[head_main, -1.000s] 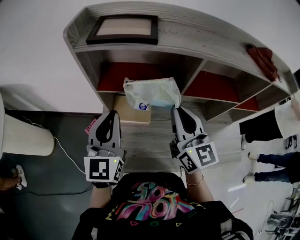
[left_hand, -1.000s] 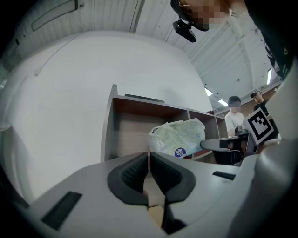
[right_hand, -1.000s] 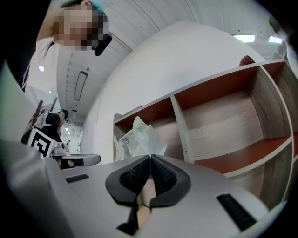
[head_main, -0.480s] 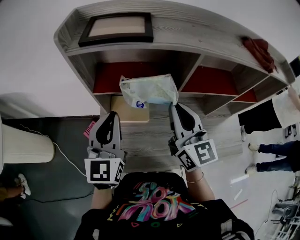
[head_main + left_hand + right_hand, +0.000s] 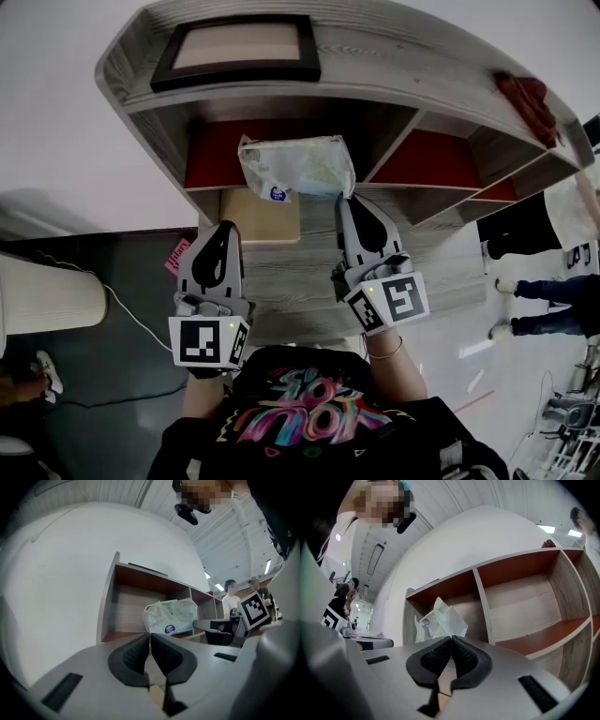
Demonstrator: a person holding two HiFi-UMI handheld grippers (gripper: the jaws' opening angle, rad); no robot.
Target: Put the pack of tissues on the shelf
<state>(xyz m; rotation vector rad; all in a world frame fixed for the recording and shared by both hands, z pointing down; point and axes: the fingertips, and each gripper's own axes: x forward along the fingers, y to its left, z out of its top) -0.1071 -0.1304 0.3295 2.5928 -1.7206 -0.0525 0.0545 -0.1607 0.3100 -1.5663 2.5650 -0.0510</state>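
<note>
The pack of tissues (image 5: 295, 167) is a pale green, crinkled plastic pack with a blue round sticker. It hangs in the air in front of the leftmost red-backed compartment (image 5: 211, 155) of the wooden shelf (image 5: 403, 56). My right gripper (image 5: 349, 197) is shut on the pack's right edge, and the plastic (image 5: 438, 620) rises just beyond its fingertips (image 5: 451, 639). My left gripper (image 5: 223, 227) is held lower and to the left, shut with nothing in it. In the left gripper view the pack (image 5: 171, 616) shows ahead of those jaws (image 5: 150, 637), apart from them.
A dark picture frame (image 5: 239, 52) lies on the shelf's top at the left, and a red cloth (image 5: 530, 98) at its right end. A tan board (image 5: 258, 216) lies below the pack. A white cylinder (image 5: 47, 295) stands at the left. People (image 5: 534, 244) stand at the right.
My right gripper has carried the pack forward, closer to the shelf's left compartment. The left gripper has stayed where it was.
</note>
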